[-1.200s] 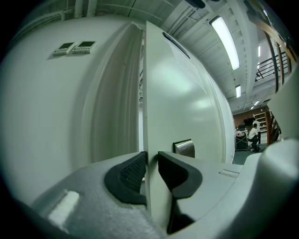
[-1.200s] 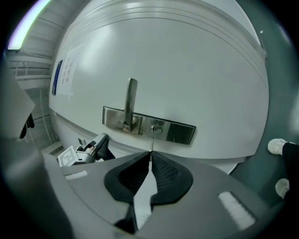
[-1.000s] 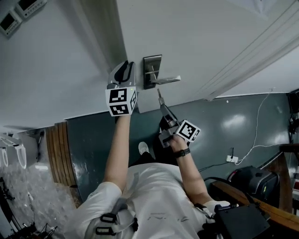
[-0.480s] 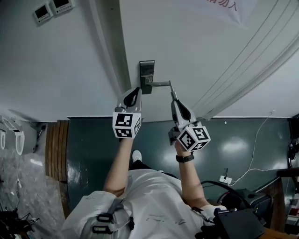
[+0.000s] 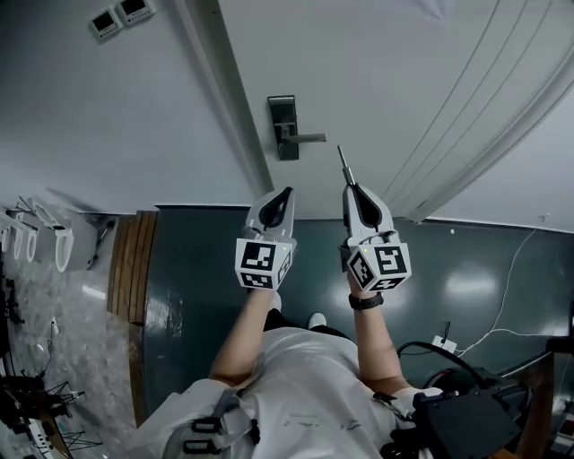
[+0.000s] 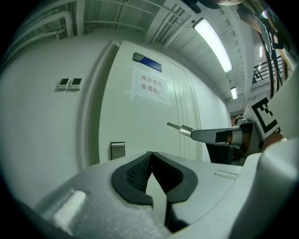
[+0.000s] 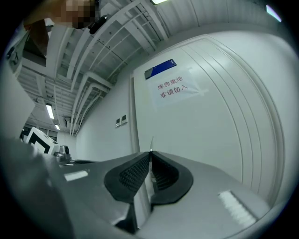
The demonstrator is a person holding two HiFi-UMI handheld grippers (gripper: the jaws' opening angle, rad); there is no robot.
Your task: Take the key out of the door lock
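Note:
The dark lock plate [image 5: 284, 127] with its lever handle [image 5: 309, 137] sits on the white door [image 5: 404, 81], ahead of both grippers and apart from them. My right gripper [image 5: 351, 186] is shut on the key [image 5: 342, 162], whose thin metal blade sticks out past the fingertips toward the door. In the right gripper view the key [image 7: 151, 142] shows as a sliver above the closed right gripper [image 7: 150, 153]. My left gripper [image 5: 287, 191] is shut with nothing in it. In the left gripper view, the left gripper [image 6: 150, 155] has its tips meeting below the lock plate [image 6: 117, 150], with the key [image 6: 174, 126] off to the right.
A paper notice [image 6: 152, 86] is taped on the door under a blue plate [image 6: 147, 62]. Two small wall panels [image 5: 121, 16] hang left of the door frame. On the dark floor are wooden slats [image 5: 134, 260], a cable with a socket strip [image 5: 444, 342] and dark equipment [image 5: 457, 421].
Both grippers have drawn back from the lock toward the person. The left jaws, open beside the lock a second ago, have closed. The right gripper has carried the key away from the lock.

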